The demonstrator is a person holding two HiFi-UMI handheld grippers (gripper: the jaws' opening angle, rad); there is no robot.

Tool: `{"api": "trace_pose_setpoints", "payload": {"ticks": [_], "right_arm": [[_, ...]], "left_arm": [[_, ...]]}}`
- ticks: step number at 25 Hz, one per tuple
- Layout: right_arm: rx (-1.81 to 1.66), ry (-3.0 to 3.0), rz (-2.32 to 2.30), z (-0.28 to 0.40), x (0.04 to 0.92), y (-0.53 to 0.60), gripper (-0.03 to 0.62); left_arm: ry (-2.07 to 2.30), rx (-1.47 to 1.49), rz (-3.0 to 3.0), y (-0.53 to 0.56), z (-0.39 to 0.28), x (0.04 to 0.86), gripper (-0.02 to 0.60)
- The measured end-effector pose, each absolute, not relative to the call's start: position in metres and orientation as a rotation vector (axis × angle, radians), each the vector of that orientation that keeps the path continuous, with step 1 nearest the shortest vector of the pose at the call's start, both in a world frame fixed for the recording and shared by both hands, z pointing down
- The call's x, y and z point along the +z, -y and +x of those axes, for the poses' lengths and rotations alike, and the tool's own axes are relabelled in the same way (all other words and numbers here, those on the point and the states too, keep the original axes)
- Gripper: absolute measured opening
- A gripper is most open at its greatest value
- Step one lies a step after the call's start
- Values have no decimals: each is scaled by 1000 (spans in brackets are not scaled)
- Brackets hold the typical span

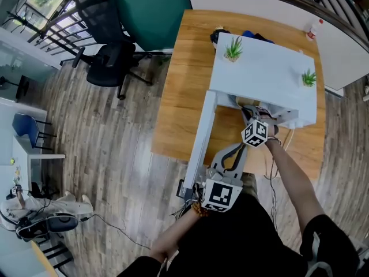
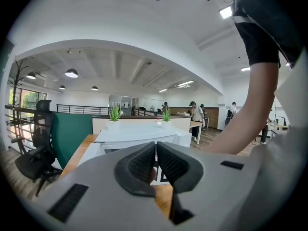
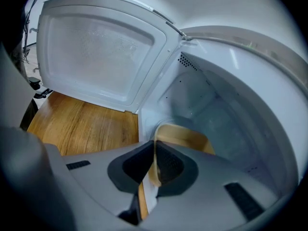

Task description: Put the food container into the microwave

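Both grippers are up at the white microwave point(image 1: 265, 68), which sits on the wooden table point(image 1: 179, 91) with its door point(image 1: 200, 137) standing open toward me.

My right gripper point(image 3: 155, 150) has its jaws clamped on the thin rim of the container point(image 3: 190, 137), one pad inside the wall and one outside. The container is tan, and it is already within the cavity point(image 3: 231, 105), low at the front and close to the hinge side where the door meets the body. Whether it rests on the cavity floor or hangs just above it I cannot tell. In the head view this gripper reaches in under the microwave's top. Its marker cube sits just outside the opening, and the container is hidden there.

My left gripper point(image 2: 156, 147) holds nothing. Its jaws are together, with only a thin slit between the pads. It hangs back from the microwave and points toward it, near the free edge of the open door. My right forearm point(image 2: 255, 105) crosses the right side of its view.

On top of the microwave stand a small green plant point(image 1: 233, 49) near the far left corner and a second plant point(image 1: 308, 78) near the right edge. A black chair point(image 1: 109, 56) stands on the plank floor, off the table's left side.
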State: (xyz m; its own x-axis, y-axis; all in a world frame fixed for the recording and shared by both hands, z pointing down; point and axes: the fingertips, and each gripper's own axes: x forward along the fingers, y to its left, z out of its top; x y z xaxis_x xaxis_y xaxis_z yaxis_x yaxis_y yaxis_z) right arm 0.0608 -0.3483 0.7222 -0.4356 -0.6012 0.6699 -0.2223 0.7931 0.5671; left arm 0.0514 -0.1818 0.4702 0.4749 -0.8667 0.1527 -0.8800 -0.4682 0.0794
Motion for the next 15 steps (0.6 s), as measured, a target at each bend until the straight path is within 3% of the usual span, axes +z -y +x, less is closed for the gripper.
{"api": "trace_pose_setpoints", "payload": {"ticks": [15], "right_arm": [[-426,2014,660,63,730,374,28]], "left_arm": [[1542,152,2552,182,53,480,31]]}}
